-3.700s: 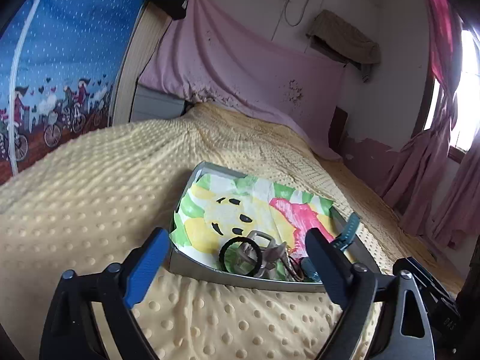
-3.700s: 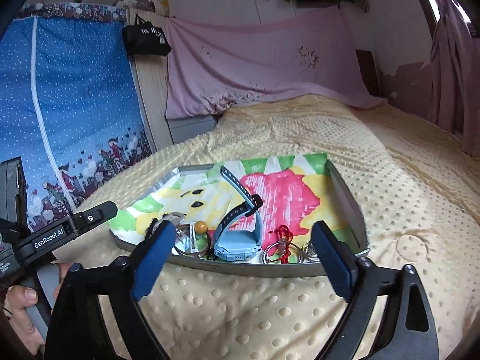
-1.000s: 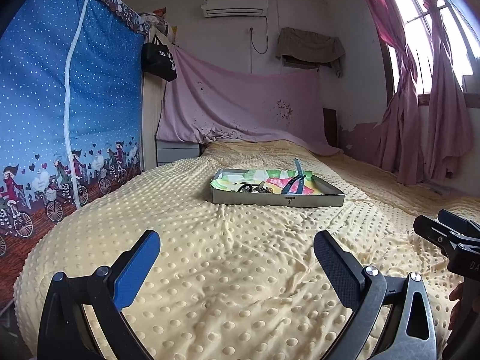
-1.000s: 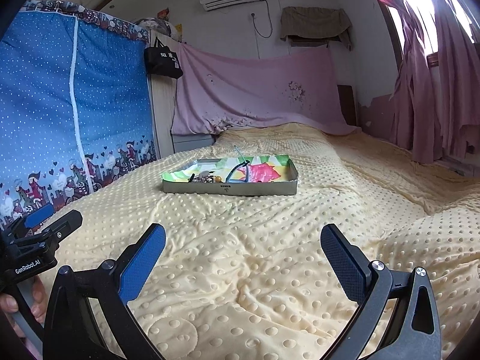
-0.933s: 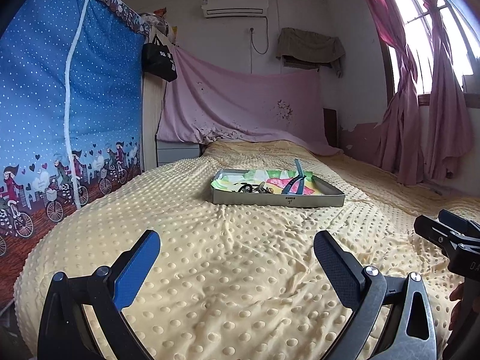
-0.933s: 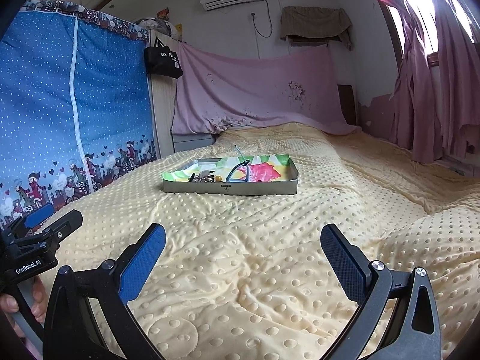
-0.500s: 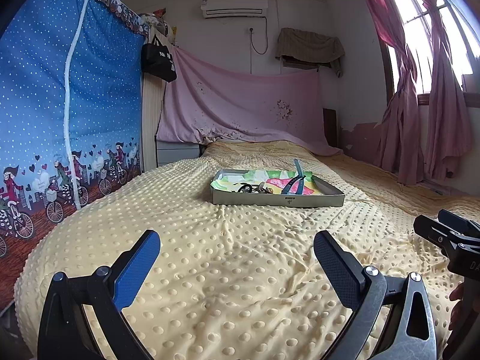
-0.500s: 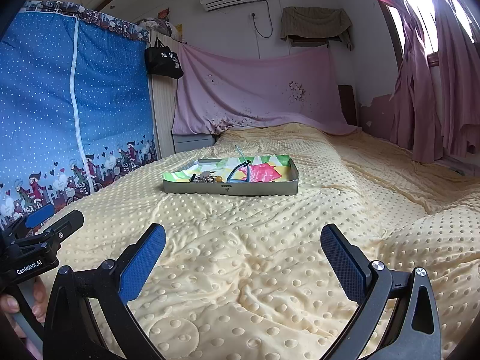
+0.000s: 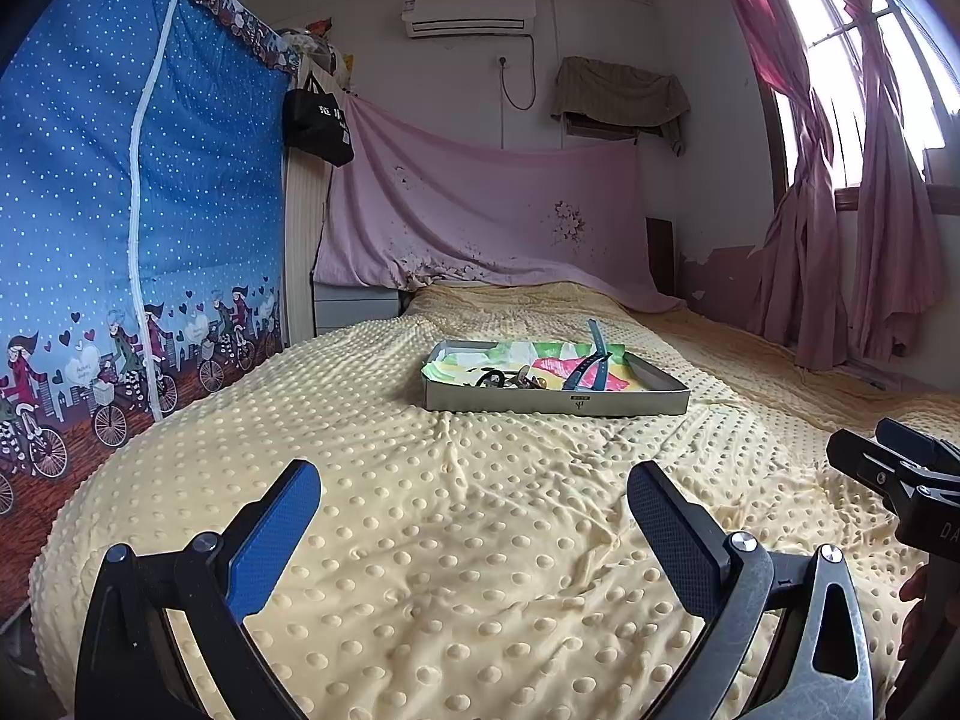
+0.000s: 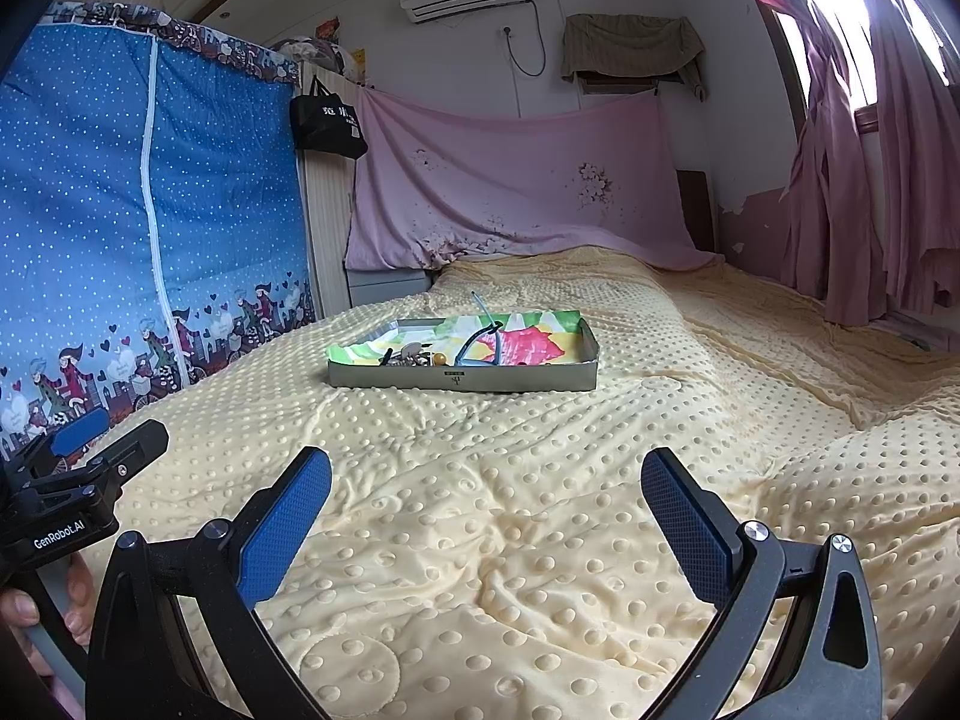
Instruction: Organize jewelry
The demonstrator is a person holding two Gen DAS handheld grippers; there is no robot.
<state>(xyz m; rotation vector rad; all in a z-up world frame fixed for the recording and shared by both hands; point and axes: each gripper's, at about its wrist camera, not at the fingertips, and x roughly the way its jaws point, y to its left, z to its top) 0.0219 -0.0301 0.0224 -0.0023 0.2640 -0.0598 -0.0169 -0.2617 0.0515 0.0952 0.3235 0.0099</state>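
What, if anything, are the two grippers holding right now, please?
Nothing: the left gripper and right gripper are both open and empty, well short of the tray.

Glowing with daylight through pink curtains (image 9: 840, 228), spreading over a dotted yellow bedspread (image 9: 480, 510) under a wall air conditioner (image 9: 469, 15).

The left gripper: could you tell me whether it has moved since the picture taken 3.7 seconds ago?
Yes. The left gripper has pulled back from the tray: earlier its fingers framed the tray's near wall, now yellow blanket separates them.
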